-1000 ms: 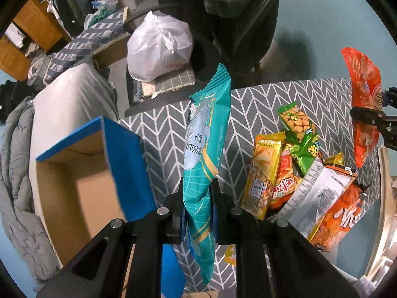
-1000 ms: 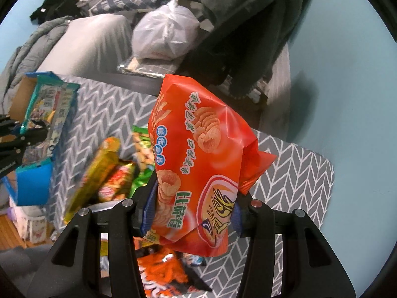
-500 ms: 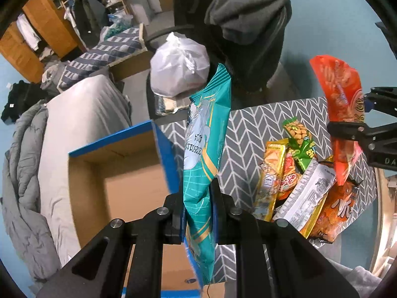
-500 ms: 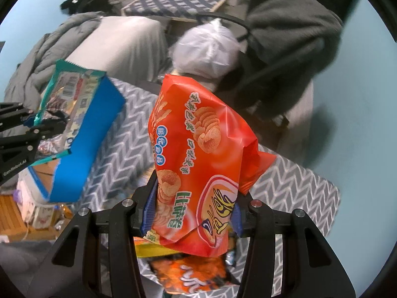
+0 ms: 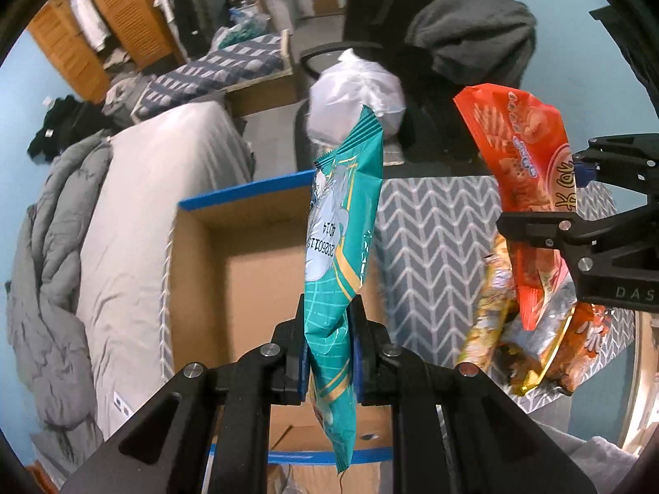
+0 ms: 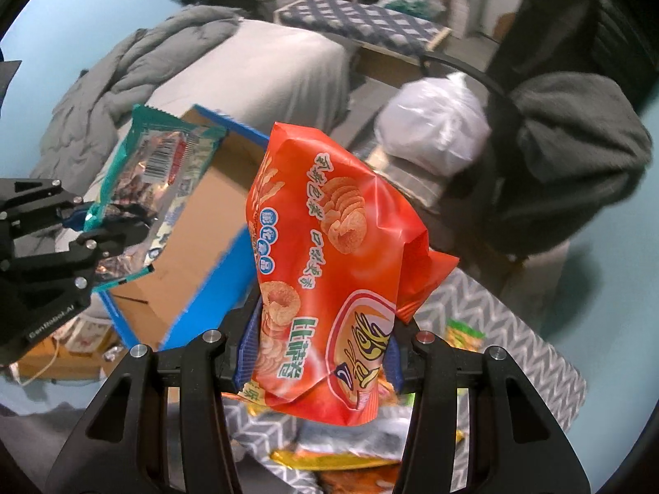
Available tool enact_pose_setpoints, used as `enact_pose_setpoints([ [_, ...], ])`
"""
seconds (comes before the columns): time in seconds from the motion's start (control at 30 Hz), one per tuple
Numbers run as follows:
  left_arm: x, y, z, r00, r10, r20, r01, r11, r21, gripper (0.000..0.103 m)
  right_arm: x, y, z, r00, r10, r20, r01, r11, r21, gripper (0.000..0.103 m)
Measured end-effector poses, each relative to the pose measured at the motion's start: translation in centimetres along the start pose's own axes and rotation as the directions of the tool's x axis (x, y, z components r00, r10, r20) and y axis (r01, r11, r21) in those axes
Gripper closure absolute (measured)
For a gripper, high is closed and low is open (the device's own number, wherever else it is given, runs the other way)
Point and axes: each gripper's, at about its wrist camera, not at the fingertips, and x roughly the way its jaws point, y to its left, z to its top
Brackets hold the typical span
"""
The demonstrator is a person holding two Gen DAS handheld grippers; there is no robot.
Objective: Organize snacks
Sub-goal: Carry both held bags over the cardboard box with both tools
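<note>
Left gripper (image 5: 330,360) fingers clamp a teal packet (image 5: 344,243) mid-frame over the open box (image 5: 247,288). Right gripper (image 6: 318,356) fingers grip an orange bag (image 6: 329,271) at centre, above the worktop's (image 6: 515,354) snack pile (image 5: 527,354).

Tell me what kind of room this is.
Most likely a lived-in bedroom. A bed with a rumpled grey duvet stands beside the work table, a wooden wardrobe with clothes is at the back, and a chair is draped with a grey garment.
</note>
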Motion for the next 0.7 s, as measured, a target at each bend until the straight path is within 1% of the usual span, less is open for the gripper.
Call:
enact_pose_setpoints([
  [0.27, 1.6, 4.9, -1.8, 0.999, 0.036, -0.031, -0.039, 0.997, -0.074, 0.088, 3.8, 5.6, 4.1, 0.998, 0.059, -0.029, -0.062, 0.993, -0.096, 0.055],
  [0.4, 2.5, 6.4, -2.3, 0.998, 0.044, -0.045, -0.048, 0.994, -0.097, 0.088, 5.3, 8.2, 5.6, 0.995, 0.086, -0.052, -0.092, 0.988, -0.124, 0.055],
  [0.7, 4.3, 9.1, -3.6, 0.996, 0.048, -0.073, -0.058, 0.988, -0.146, 0.088, 9.0, 11.5, 7.6, 0.984, 0.128, -0.120, -0.144, 0.980, -0.136, 0.055],
])
